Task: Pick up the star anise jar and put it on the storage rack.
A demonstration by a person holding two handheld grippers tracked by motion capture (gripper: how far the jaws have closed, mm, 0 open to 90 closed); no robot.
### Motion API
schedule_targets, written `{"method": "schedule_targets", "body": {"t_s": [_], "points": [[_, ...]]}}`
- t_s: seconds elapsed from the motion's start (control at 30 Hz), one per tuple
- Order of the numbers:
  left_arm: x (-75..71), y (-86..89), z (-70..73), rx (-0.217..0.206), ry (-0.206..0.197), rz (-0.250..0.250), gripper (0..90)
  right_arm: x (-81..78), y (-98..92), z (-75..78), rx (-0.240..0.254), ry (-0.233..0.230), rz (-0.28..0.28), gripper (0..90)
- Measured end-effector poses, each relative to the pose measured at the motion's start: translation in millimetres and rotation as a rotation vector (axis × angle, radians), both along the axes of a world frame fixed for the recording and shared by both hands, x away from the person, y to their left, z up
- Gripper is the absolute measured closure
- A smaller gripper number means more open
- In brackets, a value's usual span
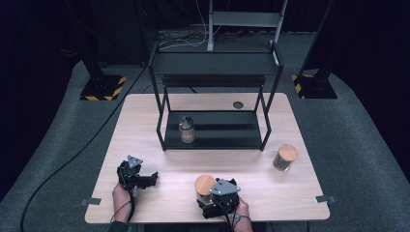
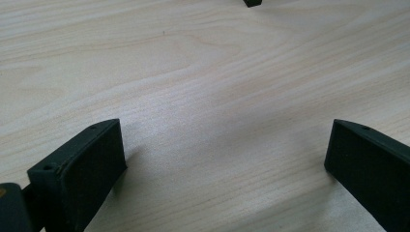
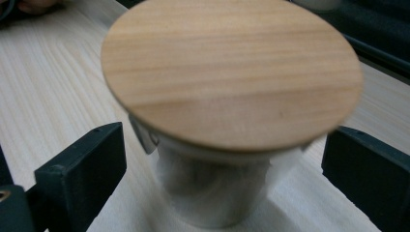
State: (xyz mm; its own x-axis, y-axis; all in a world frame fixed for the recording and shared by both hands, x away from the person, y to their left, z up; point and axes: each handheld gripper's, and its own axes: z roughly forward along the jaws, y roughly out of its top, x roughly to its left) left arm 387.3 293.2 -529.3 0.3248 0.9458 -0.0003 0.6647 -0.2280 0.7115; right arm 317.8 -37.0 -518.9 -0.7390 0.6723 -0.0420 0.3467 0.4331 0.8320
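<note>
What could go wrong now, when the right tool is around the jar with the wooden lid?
1. The right tool stands open around the jar, its jaws apart from the glass. They sit just under the wide wooden lid, so closing too high may catch the lid and loosen it.
2. The jar stands near the table's front edge; a push from one jaw alone might slide or tip it.
3. The rack stands beyond; a hasty lift may strike it.

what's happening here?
A person holds a gripper in each hand at a wooden table. The right gripper is open, its jaws either side of a jar with a wooden lid, not clamped yet. The left gripper is open over bare table. Another lidded jar stands at the right; a third jar sits on the black rack.
</note>
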Motion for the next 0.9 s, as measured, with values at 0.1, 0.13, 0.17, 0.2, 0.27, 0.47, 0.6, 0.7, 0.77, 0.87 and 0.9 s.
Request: {"method": "schedule_targets", "body": {"t_s": [0.1,0.13,0.17,0.2,0.27,0.47,0.6,0.7,0.77,0.87,0.9], "points": [[0.0,-0.1,0.0,0.000,0.000,0.001,0.2,3.2,3.7,0.3,0.010,-0.005,0.004,0.8],[0.0,-0.1,0.0,0.000,0.000,0.000,0.2,4.0,5.0,0.2,0.013,-0.006,0.007,0.8],[-0.1,0.0,0.0,0.000,0.000,0.000,0.2,4.5,6.3,0.0,0.015,-0.006,0.011,0.8],[-0.1,-0.1,0.0,0.000,0.000,0.001,0.2,4.7,7.6,-0.5,0.017,-0.008,0.013,0.8],[-0.1,-0.1,0.0,0.000,-0.001,0.001,0.2,5.3,10.0,-1.8,0.019,-0.005,0.021,0.7],[-0.1,-0.1,0.0,0.000,-0.001,0.001,0.2,6.1,12.4,-3.0,0.024,-0.007,0.021,0.7],[-0.2,-0.2,0.0,0.001,-0.002,0.001,0.2,6.3,13.0,-4.0,0.022,-0.005,0.026,0.7],[-0.2,-0.3,0.0,0.001,-0.002,0.001,0.2,6.3,12.8,-4.2,0.023,-0.009,0.023,1.8],[-0.3,-0.3,0.0,0.002,-0.003,0.001,0.2,5.6,12.0,-3.7,0.028,-0.012,0.027,7.6],[-0.3,-0.3,0.0,0.002,-0.003,0.001,0.2,4.3,11.0,-2.8,0.034,-0.017,0.030,13.6],[-0.3,-0.3,0.0,0.002,-0.003,0.001,0.2,4.1,10.6,-2.5,0.039,-0.014,0.035,14.9]]}}
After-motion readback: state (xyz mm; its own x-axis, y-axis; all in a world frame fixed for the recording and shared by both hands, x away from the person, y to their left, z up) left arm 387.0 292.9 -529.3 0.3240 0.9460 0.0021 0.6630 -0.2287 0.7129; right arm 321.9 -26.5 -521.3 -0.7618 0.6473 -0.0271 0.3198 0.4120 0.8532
